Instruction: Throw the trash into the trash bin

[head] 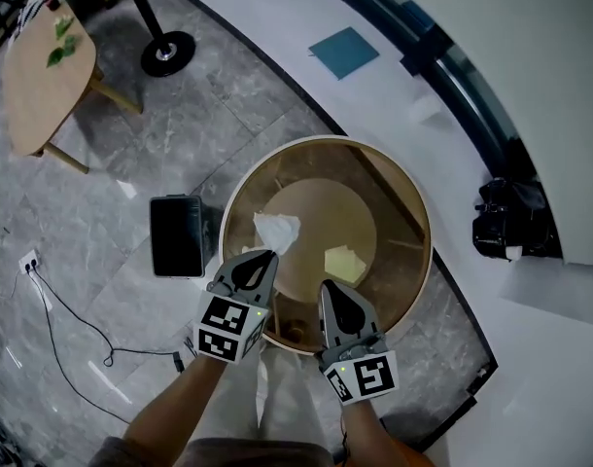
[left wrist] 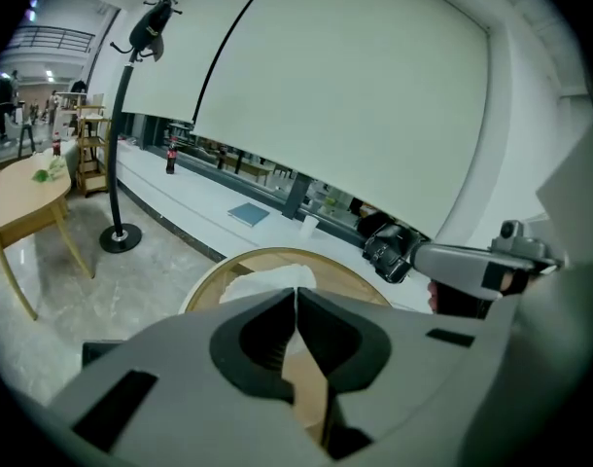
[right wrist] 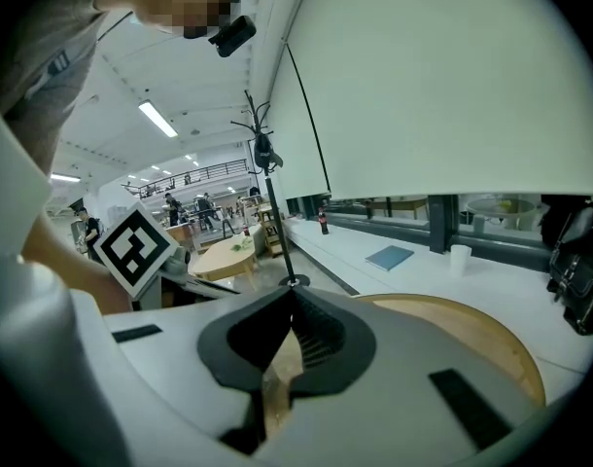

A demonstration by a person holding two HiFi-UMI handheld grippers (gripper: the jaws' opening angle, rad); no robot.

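Left gripper (head: 266,255) clamped on white tissue (head: 277,230) over bin (head: 405,200), right gripper (head: 329,286) closed, empty — black box (head: 177,234) beside bin

Landmark: bin (head: 405,188).
- Tissue (head: 277,230) over bin's left inner side, at tip of left gripper (head: 265,255).
- Paper scrap (head: 343,261) on bin bottom, right of tissue.
- Left gripper over bin's near-left rim; right gripper (head: 328,286) over near rim, just right of left one.
- Box (head: 177,234) on floor (head: 102,212), just left of bin.
- Cable (head: 58,343) on floor, farther left of bin, nearer person.
- Stand base (head: 167,53) and table (head: 44,76) well behind bin, to left.
- Book (head: 344,52) on ledge (head: 394,86) behind bin.
- Bag (head: 510,217) on ledge, right of bin.
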